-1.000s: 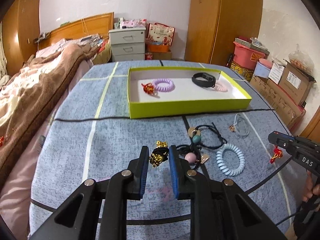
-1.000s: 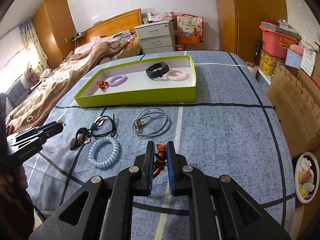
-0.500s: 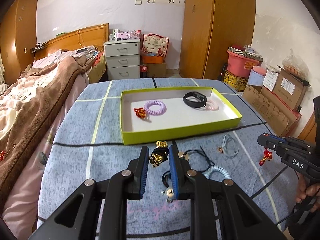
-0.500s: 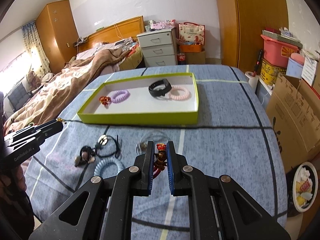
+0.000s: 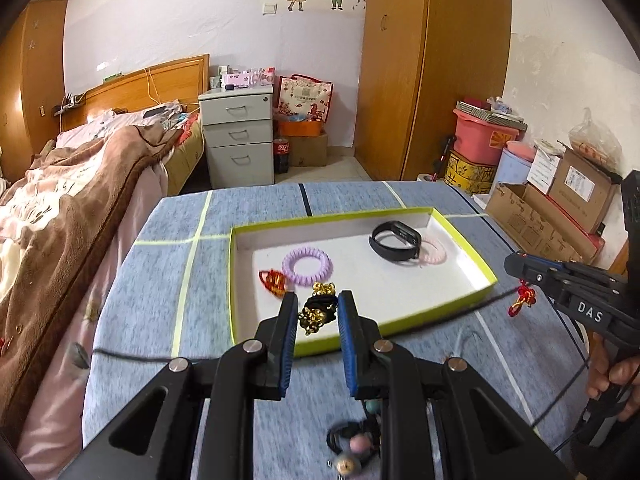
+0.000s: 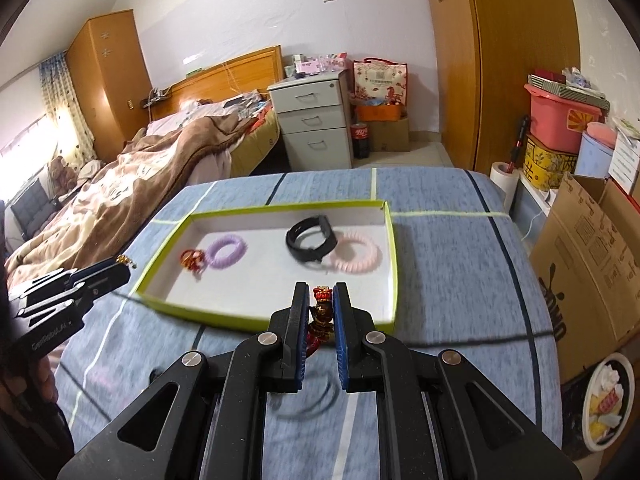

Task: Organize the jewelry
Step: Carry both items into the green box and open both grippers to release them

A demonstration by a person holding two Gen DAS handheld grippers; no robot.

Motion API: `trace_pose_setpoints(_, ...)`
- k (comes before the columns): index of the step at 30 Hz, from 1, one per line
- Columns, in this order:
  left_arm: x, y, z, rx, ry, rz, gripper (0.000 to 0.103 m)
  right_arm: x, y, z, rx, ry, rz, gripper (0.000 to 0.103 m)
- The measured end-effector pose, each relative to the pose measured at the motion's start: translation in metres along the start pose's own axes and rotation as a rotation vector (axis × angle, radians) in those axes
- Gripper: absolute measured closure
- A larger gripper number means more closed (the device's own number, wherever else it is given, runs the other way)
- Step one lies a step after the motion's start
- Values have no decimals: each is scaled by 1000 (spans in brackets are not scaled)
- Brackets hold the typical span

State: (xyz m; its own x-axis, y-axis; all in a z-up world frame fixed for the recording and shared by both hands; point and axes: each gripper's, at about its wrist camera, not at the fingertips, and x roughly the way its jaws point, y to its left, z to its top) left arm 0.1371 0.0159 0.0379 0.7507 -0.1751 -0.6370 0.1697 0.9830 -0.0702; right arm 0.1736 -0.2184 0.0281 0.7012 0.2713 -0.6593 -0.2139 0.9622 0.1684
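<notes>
- Nearest, left wrist view: left claw (image 5: 318, 316) closed narrow on a black hair tie with gold beads (image 5: 317, 312), the piece pinched between the blue pads and hanging free of the cloth.
- Below that claw, on the blue tabletop (image 5: 152, 312): a blurred tangle of black cords with round beads (image 5: 354, 442), not yet gathered.
- Right wrist view: right claw (image 6: 320, 312) closed narrow on a red and gold charm (image 6: 321, 314), red tassel trailing down between the fingers.
- On the cloth under the right claw, a thin grey loop (image 6: 308, 400), too blurred to name.
- Key relation: the yellow-green tray (image 5: 486, 282) lies straight ahead of both claws, its long axis running left to right across the view. Near rim sits just beyond each claw tip.
- In each view the held piece overlaps the tray's near edge; height above the floor cannot be judged.
- Left claw faces the tray's left-centre part, right claw the right-hand part. Neither looks clearly nearer.
- Inside tray, left: small red knot (image 5: 273, 280) beside a purple coil band (image 5: 307, 266).
- Inside tray, right: black wristband (image 5: 396, 240) touching or overlapping a pink coil band (image 6: 356, 256).
- Judgement: carry step; a short advance, then release over bare white tray floor.
- Risk: tassel or beads snagging on a pad at release.
</notes>
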Motion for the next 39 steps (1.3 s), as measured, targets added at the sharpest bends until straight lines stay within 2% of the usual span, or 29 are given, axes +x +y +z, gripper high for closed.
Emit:
trace_pose_setpoints(9,41,2,13,-28,48,-42,82,43,-9,14,4,64,-18,91)
trace_pose_setpoints(16,70,3,11,-55,98,-37,82,66,-14,11,-18,116,-55,91)
trace_pose_setpoints(26,87,4,4,-64,142,-20,82,78,-14,7,-51,145,-100,91)
trace_pose_setpoints(39,93,5,-2,-76,167,-4,81,83,-14,6,-60,161,-114,91)
